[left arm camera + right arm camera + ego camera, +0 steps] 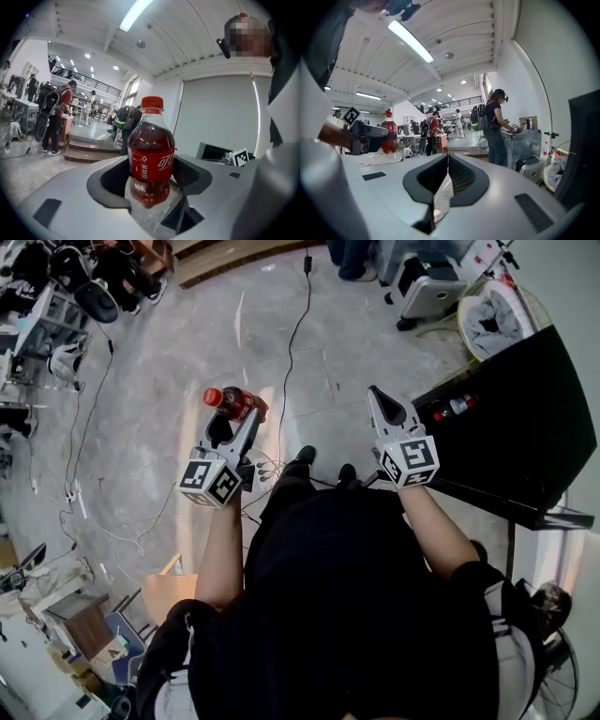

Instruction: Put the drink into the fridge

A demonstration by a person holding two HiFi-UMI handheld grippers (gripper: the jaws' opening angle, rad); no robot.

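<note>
Closest to me, the left gripper (150, 174) has its jaws clamped on the drink bottle (151, 152). They grip the lower half, so the red cap and the label stand clear above them. I judge that low hold is deliberate: it leaves the upper part free to go in first and keeps the bottle steady while it is carried. The drink is in the air in front of my body, over the floor (187, 352), and touches nothing but the jaws.

Beside it, the right gripper (447, 161) holds nothing, and its jaws are pressed together with no gap. I read it as kept free for a door, since the loaded hand cannot pull one.

Further out on my right stands a black cabinet (525, 418), which I take to be the fridge. The bottle is well apart from it, on the opposite side, so the carry is not yet done. I cannot tell from here whether its door is open.

My count is one bottle, two grippers and one black cabinet. Beyond them, a cable (291, 343) trails across the floor, and several people stand far off in the hall.
</note>
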